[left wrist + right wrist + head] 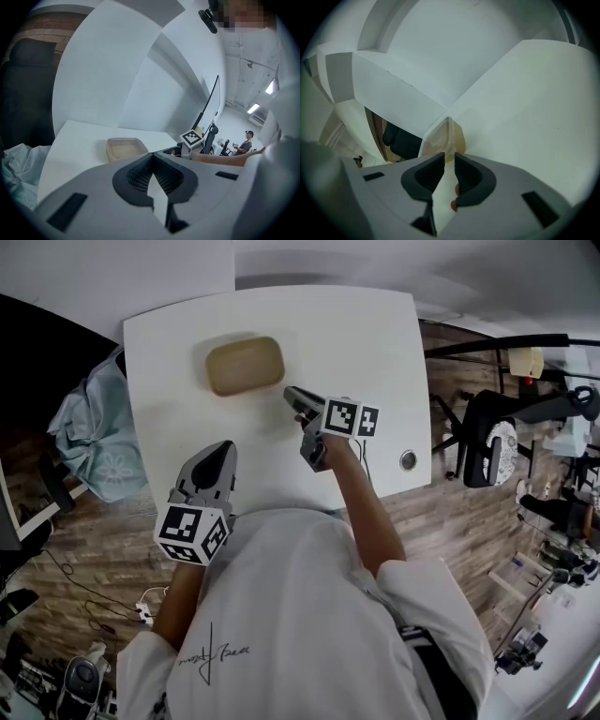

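1. Pointing across the white table (375, 334), the right gripper (292, 396) holds its jaws a narrow slit apart, with nothing between them.
2. Just beyond its tips, ahead and slightly to the left, a tan lidded container (246, 366) lies flat on the table, its long axis running side to side in the head view.
3. The left gripper (225, 451), jaws closed tip to tip and empty, sits farther back near the table's front edge, so the right gripper is the nearer of the two.
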A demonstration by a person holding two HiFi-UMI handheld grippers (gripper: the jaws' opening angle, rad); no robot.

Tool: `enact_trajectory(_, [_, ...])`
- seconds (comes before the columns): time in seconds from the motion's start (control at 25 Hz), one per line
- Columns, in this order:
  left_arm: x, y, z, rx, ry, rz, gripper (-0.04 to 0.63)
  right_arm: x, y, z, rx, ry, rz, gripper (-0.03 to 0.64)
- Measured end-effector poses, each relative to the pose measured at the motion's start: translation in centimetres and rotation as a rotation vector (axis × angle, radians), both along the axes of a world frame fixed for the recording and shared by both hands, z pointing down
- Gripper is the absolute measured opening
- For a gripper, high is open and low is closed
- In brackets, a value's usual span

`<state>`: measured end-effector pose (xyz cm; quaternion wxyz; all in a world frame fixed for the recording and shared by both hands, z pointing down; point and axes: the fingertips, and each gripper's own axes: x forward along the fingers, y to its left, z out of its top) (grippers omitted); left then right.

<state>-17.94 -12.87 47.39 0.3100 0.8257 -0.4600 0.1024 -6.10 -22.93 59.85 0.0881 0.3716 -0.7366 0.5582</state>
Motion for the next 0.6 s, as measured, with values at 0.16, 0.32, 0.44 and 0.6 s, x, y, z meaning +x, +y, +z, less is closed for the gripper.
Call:
enact_trajectory(0.16, [-0.15, -0.13, 0.41, -0.014, -0.003, -0.002, 0.006, -0.19, -0.29, 0.33, -0.005, -0.024, -0.003, 0.107])
enact_trajectory(0.32, [-0.22, -0.20, 0.73, -0.026, -0.010, -0.003, 0.006, -0.08, -0.49, 0.65, -0.019, -0.059, 0.016, 0.109])
enact_trajectory(0.44, [-0.21, -0.33, 0.74, -0.030, -0.014, -0.005, 0.006, -0.06, -0.59, 0.72, -0.024, -0.090, 0.021, 0.108])
enact_trajectory(0.6, [-0.18, -0.42, 0.90, -0.038, -0.020, -0.008, 0.006, -0.18, -0.74, 0.85, -0.032, -0.138, 0.026, 0.100])
